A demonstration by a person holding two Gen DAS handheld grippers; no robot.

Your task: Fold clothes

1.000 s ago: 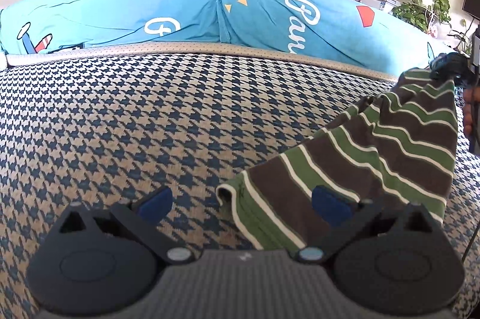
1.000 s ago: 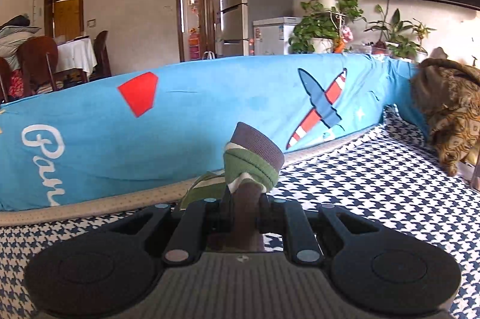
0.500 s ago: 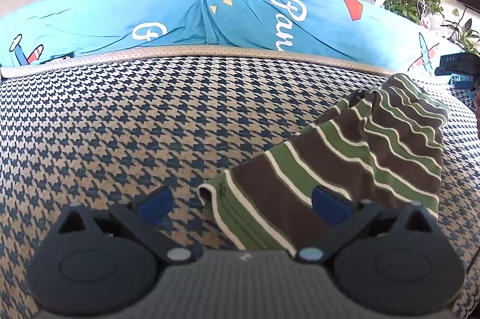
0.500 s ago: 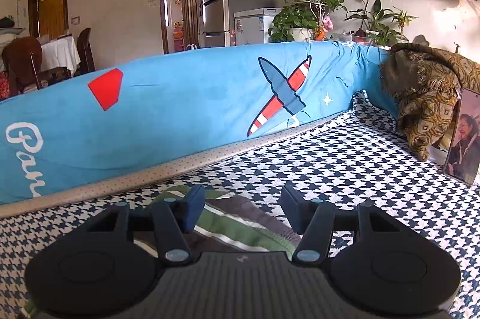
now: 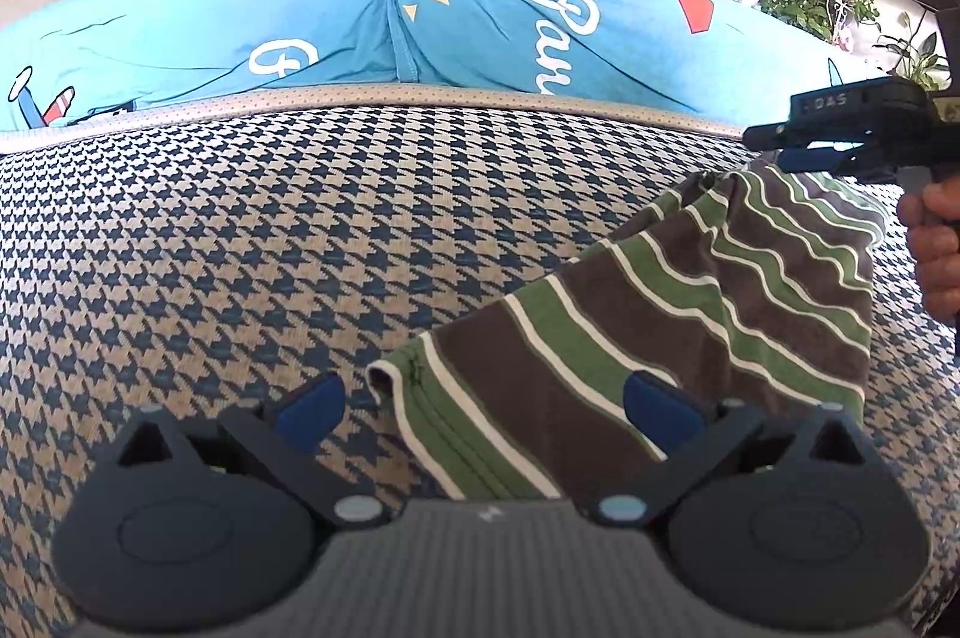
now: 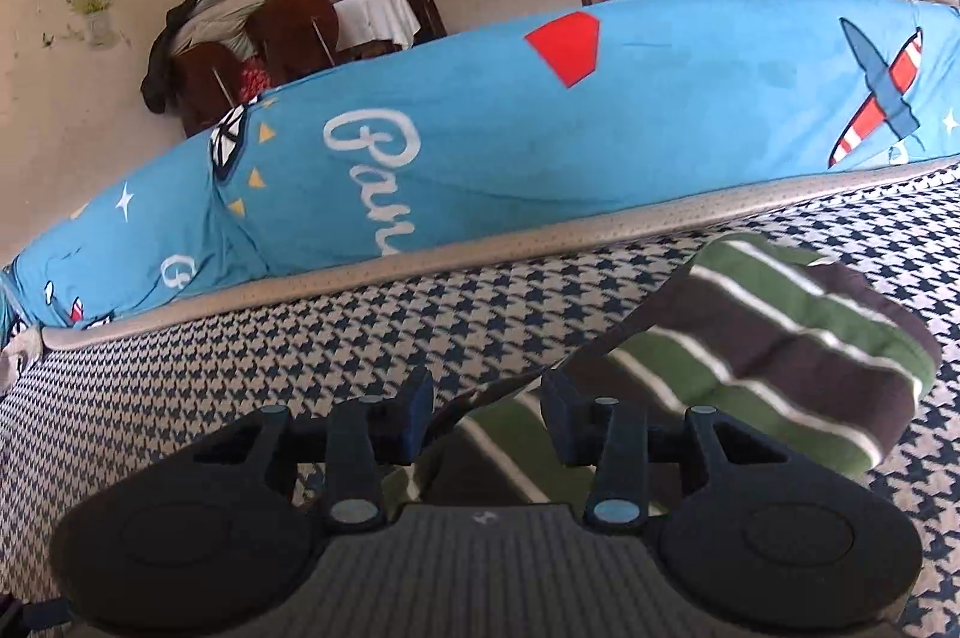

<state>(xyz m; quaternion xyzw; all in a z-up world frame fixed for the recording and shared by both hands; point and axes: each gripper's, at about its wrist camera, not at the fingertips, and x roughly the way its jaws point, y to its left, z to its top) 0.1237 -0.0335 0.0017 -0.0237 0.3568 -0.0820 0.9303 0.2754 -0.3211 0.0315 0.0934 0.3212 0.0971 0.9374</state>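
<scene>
The left gripper (image 5: 485,401) is held with its jaws spread wide, nothing pressed between the blue pads (image 5: 312,407); the near end of the striped garment (image 5: 660,332) lies between and just beyond them, resting on the houndstooth cover (image 5: 270,230) and not gripped. The right gripper (image 6: 487,413) is seen with its jaws at a middling gap and closing; a strip of the same garment (image 6: 768,350) lies below and between them, but no pinch on the cloth can be made out, so it is taken as free of the fabric. From the left wrist view the right gripper (image 5: 798,149) is seen hovering just above the far end of the garment, carried by a hand (image 5: 936,242) at the right edge. Ahead of the right gripper and to its right, the garment is bunched into a doubled-over hump with a rounded edge, which suggests that a first fold has been laid over, though loosely. Beyond both grippers the blue printed bolster (image 5: 480,14) runs along the far edge of the cover. The task is judged to be partly done: the garment appears doubled once along its length, yet the layers are rumpled and uneven. Smoothing, squaring of the edges and at least one further fold are judged to be left.
</scene>
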